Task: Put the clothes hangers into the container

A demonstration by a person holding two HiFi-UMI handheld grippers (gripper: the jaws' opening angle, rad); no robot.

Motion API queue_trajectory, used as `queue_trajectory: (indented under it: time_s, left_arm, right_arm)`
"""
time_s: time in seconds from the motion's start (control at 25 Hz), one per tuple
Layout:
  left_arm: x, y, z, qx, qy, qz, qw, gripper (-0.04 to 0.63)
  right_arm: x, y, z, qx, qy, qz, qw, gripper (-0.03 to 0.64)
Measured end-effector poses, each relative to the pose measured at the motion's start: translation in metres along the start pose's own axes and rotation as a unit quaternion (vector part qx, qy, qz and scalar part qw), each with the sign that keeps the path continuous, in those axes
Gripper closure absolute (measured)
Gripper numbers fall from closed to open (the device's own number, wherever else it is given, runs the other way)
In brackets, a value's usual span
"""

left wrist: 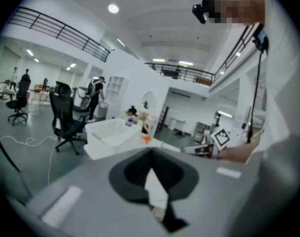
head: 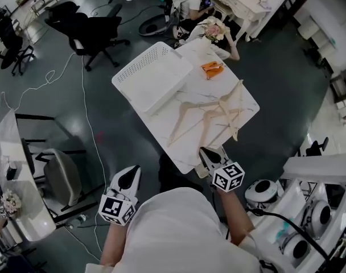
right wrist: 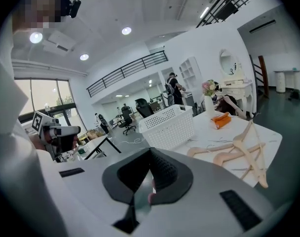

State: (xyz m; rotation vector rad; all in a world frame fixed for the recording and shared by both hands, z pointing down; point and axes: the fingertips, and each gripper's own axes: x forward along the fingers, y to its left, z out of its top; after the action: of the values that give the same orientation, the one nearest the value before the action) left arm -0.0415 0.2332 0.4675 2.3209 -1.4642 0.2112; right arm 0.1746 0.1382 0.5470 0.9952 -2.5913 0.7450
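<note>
Locate the left gripper point(head: 129, 176) off the marble-pattern table point(head: 181, 152), beyond its near-left edge and over the floor. Note jaws pressed together with nothing between them, as confirmed in the left gripper view point(left wrist: 151, 154). Treat as idle, parked clear of the work so as not to foul the load.

Find the white perforated container point(head: 156, 78) at the left corner of the table, open side up and empty. Judged to be set there for loading from above, with its near-right wall facing the hangers. No hanger inside yet, so count the task as barely begun.

Identify the wooden clothes hangers point(head: 210, 114) lying flat in an overlapping cluster from the middle of the table toward its right corner, just beside the container and apart from both grippers. Expect crossed arms and hooks to snag, so plan to free one hanger before lifting.

Disregard the orange object point(head: 212, 69) near the far-right edge, type not identifiable, and the vase of flowers point(head: 214, 32) at the far corner.

Find the right gripper point(head: 210, 154) over the near corner of the table, aimed at the hangers and touching none. Note jaws clenched and empty, as seen in the right gripper view point(right wrist: 151, 154), with hangers point(right wrist: 239, 149) and container point(right wrist: 167, 127) ahead. Judged an approach posture. Open the jaws before any grasp.
</note>
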Motion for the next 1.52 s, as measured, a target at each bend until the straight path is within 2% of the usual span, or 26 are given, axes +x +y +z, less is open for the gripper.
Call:
queue_trajectory:
  time_s: [0.24, 0.4, 0.6, 0.84, 1.2, 1.52]
  left_arm:
    - [0.05, 0.017, 0.013, -0.005, 0.019, -0.026, 0.9995, 0.594]
    - [0.08, 0.03, 0.022, -0.001, 0.026, -0.034, 0.9991, 0.594]
    - [0.109, 0.038, 0.027, -0.003, 0.043, -0.045, 0.998, 0.594]
    - [0.133, 0.041, 0.039, 0.011, 0.048, -0.066, 0.9966, 0.594]
    - [0.162, 0.055, 0.023, 0.018, 0.083, -0.113, 0.9899, 0.594]
    - [0.172, 0.076, 0.013, 0.01, 0.098, -0.117, 0.9882, 0.594]
  right_arm:
    - [0.025, -0.06, -0.005, 0.03, 0.035, -0.035, 0.998, 0.614]
    - [0.044, -0.089, 0.005, 0.024, 0.048, -0.041, 0.998, 0.614]
    - [0.06, -0.116, 0.006, 0.013, 0.061, -0.055, 0.997, 0.615]
    - [0.081, -0.145, -0.004, 0.028, 0.065, -0.072, 0.995, 0.614]
    - [0.119, -0.184, -0.016, 0.013, 0.091, -0.103, 0.99, 0.614]
    - [0.155, -0.215, -0.042, 0.002, 0.14, -0.12, 0.983, 0.611]
